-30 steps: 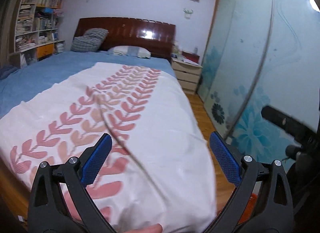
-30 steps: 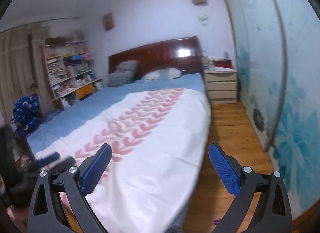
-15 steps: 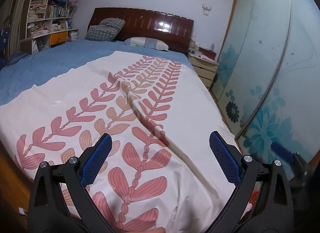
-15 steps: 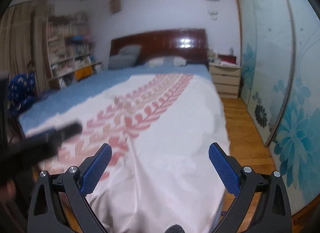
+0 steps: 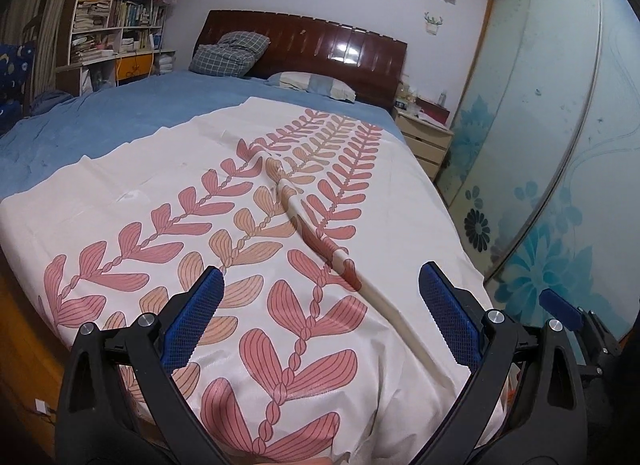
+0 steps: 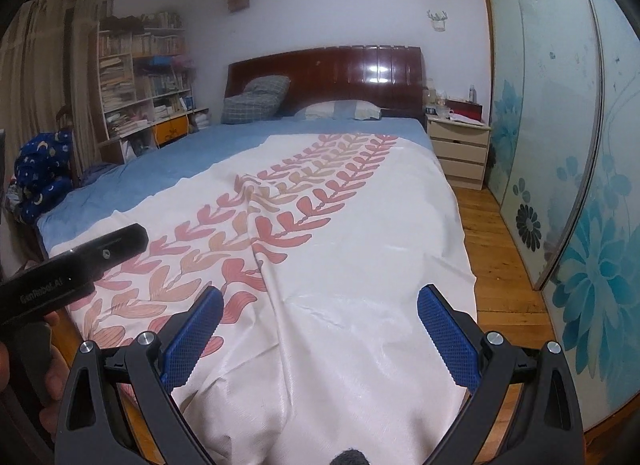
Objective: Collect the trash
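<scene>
Ahead of both finger pairs: white bedspread w/ pink leaf print (image 5: 240,249), raised fold ridge (image 5: 320,249) btwn left pads | left gripper (image 5: 318,315) wide open, empty | right gripper (image 6: 316,329) wide open, empty | trash: none visible | handling est.: prob. light, soft; pinch at edge once found.

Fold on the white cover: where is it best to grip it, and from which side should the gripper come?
Pinch the fold on its crest, at the near end, from above, jaws across it. It is a narrow raised ridge running diagonally away; the cover beside it lies flat and likely offers no hold.
</scene>
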The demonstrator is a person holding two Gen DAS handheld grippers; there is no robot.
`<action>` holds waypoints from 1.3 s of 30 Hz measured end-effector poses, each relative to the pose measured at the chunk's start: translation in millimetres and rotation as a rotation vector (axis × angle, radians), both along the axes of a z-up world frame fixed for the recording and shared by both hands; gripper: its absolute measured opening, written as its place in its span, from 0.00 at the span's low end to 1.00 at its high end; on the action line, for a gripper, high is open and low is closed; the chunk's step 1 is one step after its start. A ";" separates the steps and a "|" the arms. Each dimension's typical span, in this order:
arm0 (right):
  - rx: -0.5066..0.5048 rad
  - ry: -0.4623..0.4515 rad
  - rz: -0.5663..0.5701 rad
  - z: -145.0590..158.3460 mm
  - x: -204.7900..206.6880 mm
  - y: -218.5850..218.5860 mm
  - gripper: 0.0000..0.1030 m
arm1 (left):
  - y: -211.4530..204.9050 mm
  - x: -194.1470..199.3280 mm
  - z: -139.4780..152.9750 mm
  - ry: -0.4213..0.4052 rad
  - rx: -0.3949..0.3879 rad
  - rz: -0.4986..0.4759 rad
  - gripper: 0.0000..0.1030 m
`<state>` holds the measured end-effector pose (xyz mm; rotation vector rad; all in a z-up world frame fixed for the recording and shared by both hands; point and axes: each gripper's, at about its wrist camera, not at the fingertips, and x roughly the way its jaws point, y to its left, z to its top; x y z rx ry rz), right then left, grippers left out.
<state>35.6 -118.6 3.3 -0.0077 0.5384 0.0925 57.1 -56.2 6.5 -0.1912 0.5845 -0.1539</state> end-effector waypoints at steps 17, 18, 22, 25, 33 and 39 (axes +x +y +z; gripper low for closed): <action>0.001 -0.008 0.001 0.7 -2.6 -4.2 0.93 | -4.6 1.5 -8.6 0.017 0.004 0.012 0.94; 0.000 -0.007 0.002 0.8 -2.3 -4.0 0.93 | -3.8 1.4 -8.5 0.017 0.005 0.014 0.94; 0.000 -0.005 0.003 0.7 -2.6 -4.1 0.93 | -1.5 1.2 -8.3 0.019 0.005 0.021 0.94; -0.005 -0.003 0.006 -0.3 -3.2 -4.4 0.93 | -1.7 1.4 -8.4 0.020 0.004 0.021 0.94; -0.007 -0.003 0.007 -1.8 -5.0 -3.9 0.93 | -1.7 0.9 -7.3 0.019 0.010 0.019 0.94; -0.004 0.003 0.007 -0.8 -4.2 -4.3 0.93 | -2.4 0.8 -7.0 0.016 0.011 0.019 0.94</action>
